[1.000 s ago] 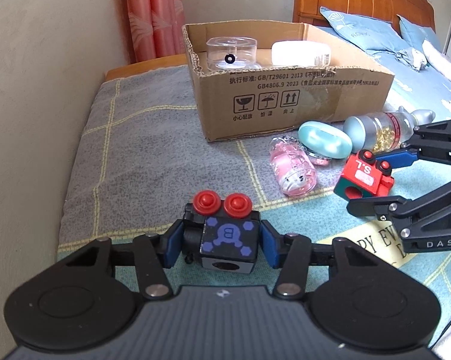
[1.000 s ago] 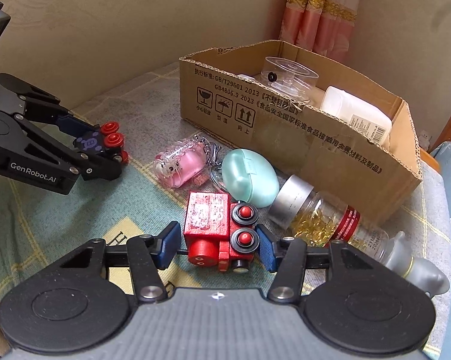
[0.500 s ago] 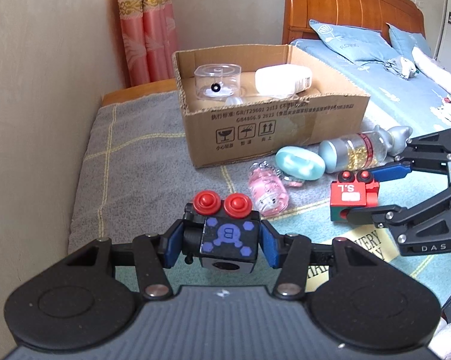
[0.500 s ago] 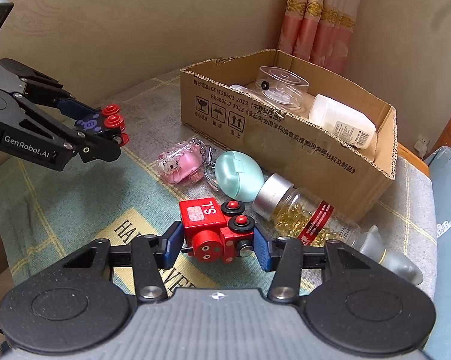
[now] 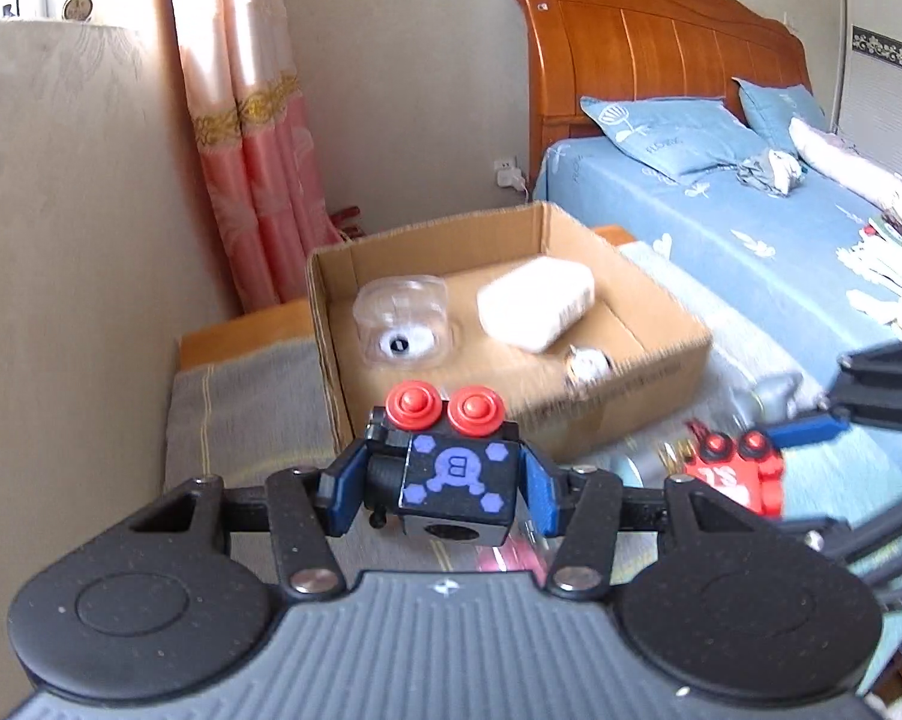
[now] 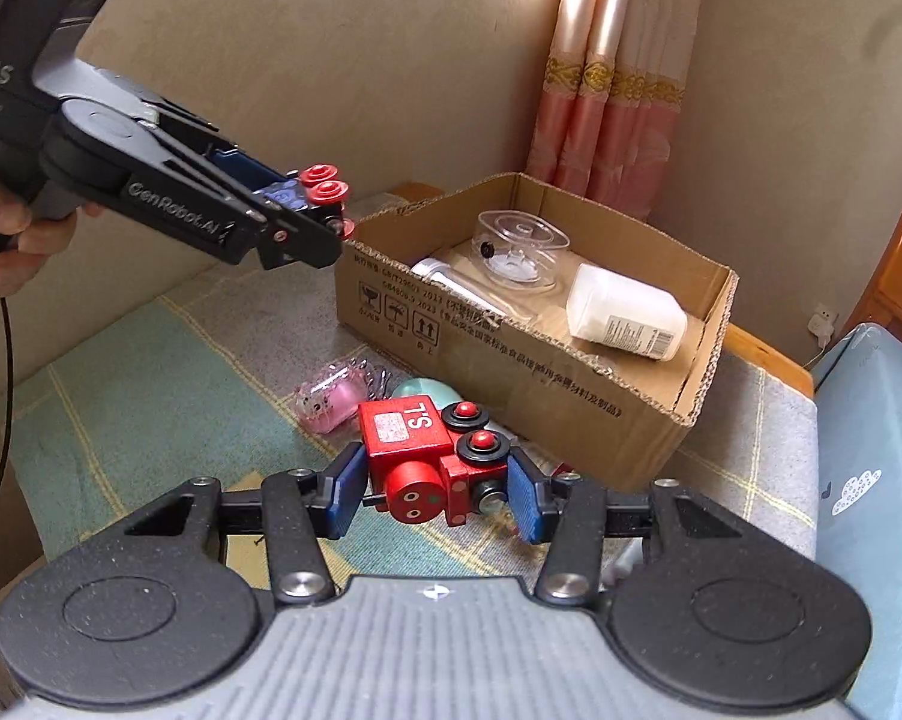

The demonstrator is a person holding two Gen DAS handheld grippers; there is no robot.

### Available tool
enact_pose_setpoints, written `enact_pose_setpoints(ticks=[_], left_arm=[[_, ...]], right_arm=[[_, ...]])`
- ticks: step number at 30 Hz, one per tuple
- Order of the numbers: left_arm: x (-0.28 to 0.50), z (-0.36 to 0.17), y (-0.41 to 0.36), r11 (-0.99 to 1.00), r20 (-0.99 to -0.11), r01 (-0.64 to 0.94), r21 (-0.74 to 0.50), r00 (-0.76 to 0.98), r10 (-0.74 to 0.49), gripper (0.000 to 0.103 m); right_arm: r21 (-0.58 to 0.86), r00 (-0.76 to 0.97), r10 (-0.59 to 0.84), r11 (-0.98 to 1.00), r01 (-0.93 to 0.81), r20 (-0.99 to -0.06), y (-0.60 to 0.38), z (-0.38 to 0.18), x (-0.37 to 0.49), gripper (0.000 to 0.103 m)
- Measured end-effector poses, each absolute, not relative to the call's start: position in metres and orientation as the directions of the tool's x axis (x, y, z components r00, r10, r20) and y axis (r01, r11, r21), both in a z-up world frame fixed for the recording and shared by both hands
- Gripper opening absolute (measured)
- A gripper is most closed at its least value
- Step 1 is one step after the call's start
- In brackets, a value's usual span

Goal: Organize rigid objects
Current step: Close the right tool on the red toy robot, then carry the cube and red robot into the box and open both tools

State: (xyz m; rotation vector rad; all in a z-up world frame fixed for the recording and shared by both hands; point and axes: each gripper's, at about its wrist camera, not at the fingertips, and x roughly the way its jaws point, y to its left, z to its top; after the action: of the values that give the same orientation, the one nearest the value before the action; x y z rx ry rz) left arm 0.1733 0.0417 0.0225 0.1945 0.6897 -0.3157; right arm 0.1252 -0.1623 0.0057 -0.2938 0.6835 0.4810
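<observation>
- Two toy blocks are off the blanket: the left tool [image 5: 444, 483] is clenched on the black block [image 5: 460, 489], and the right tool [image 6: 432, 489] on the red block [image 6: 426, 462].
- Already in the cardboard box [image 6: 511, 360]: a clear round case [image 6: 520, 246] and a white bottle [image 6: 628, 321].
- Left to do, I judge: both blocks go in, then the pink case [image 6: 330, 399] and the mint case [image 6: 420, 390] near the box.
- Nothing blocks the open top; the near box wall must be passed over.

We are seeing a black toy block [image 5: 460, 483] showing purple hexagons (red knobs on top), a red toy block [image 6: 417, 447], and a brown cardboard box [image 6: 529, 372].
</observation>
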Motion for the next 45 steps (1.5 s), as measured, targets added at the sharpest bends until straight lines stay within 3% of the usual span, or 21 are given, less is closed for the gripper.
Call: enact_pose_setpoints(ticks=[6,9,21,34,40,42,44,45], left_arm=[[0.221,0.027,0.032,0.947,-0.633,0.306,0.098,0.753,-0.178,0.055],[0.23,0.02,0.032,0.957,-0.623,0.26,0.13,0.772,-0.126,0.094],[0.173,0.005,0.058,0.985,-0.611,0.175,0.001,0.78,-0.138,0.101],[0.128,-0.02,0.076,0.998,-0.615,-0.068,0.004,0.786,0.056,0.101],[0.104,-0.039,0.087,0.971,-0.597,-0.19,-0.143,0.799,0.068,0.101],[0.098,-0.044,0.086,0.97,-0.598,-0.213,-0.121,0.795,0.1,0.101],[0.096,-0.047,0.082,0.978,-0.598,-0.195,-0.072,0.793,0.114,0.102],[0.095,-0.047,0.08,0.98,-0.599,-0.194,-0.054,0.791,0.124,0.102]], right_arm=[[-0.117,0.703,0.313,0.864,-0.491,-0.639,-0.169,0.017,0.131,0.054],[-0.113,0.709,0.312,0.869,-0.483,-0.633,-0.173,0.02,0.137,0.054],[-0.091,0.723,0.293,0.893,-0.441,-0.626,-0.19,0.038,0.178,0.054],[-0.089,0.715,0.22,0.926,-0.368,-0.664,-0.195,0.061,0.295,0.054],[-0.093,0.704,0.162,0.946,-0.31,-0.692,-0.19,0.048,0.353,0.054],[-0.08,0.702,0.157,0.953,-0.292,-0.695,-0.19,0.043,0.368,0.055],[-0.053,0.704,0.154,0.963,-0.263,-0.693,-0.191,0.04,0.378,0.06],[-0.042,0.7,0.155,0.966,-0.255,-0.698,-0.192,0.038,0.381,0.072]])
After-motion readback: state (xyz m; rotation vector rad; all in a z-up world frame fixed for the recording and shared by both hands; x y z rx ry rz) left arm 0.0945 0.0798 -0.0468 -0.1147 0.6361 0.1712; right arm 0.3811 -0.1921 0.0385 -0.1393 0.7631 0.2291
